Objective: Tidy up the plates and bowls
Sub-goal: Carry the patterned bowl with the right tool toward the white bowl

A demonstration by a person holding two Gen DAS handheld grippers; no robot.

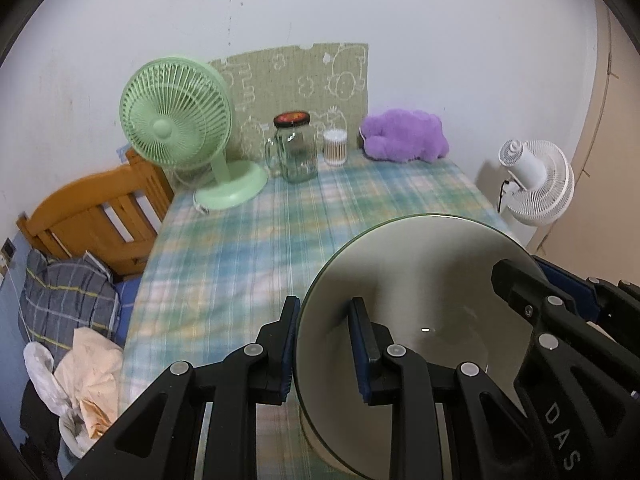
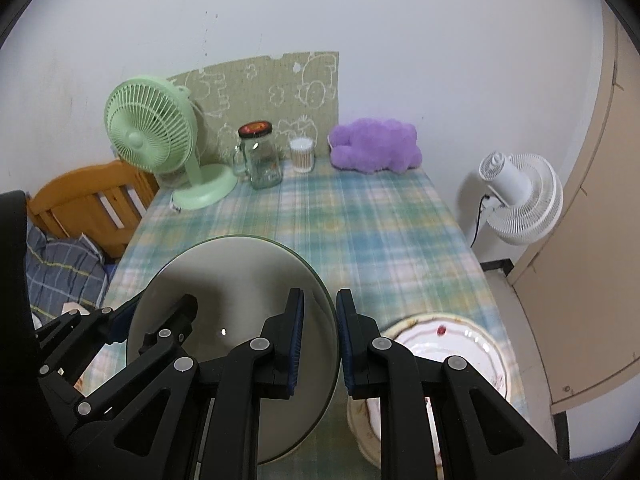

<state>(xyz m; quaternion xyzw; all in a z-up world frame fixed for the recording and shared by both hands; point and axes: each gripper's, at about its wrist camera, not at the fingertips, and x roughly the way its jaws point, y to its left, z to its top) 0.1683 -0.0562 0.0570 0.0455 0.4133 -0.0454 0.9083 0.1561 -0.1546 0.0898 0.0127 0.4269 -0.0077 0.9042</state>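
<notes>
A grey-green bowl [image 1: 416, 280] is held between both grippers above the checked tablecloth [image 1: 248, 240]. My left gripper [image 1: 326, 344] straddles the bowl's left rim, one finger outside and one inside. My right gripper [image 2: 320, 340] straddles the bowl's [image 2: 232, 276] right rim the same way. The right gripper also shows in the left wrist view [image 1: 536, 292], on the bowl's far rim. The left gripper shows in the right wrist view [image 2: 160, 320]. A white patterned plate [image 2: 464, 344] lies on the table to the bowl's right, partly hidden by my right finger.
At the back of the table stand a green desk fan [image 1: 180, 140], a glass jar with a dark lid [image 1: 296, 148], a cotton swab tub [image 1: 335, 147] and a purple plush toy [image 1: 404, 136]. A wooden chair [image 1: 96, 216] stands left, a white floor fan [image 1: 536, 184] right.
</notes>
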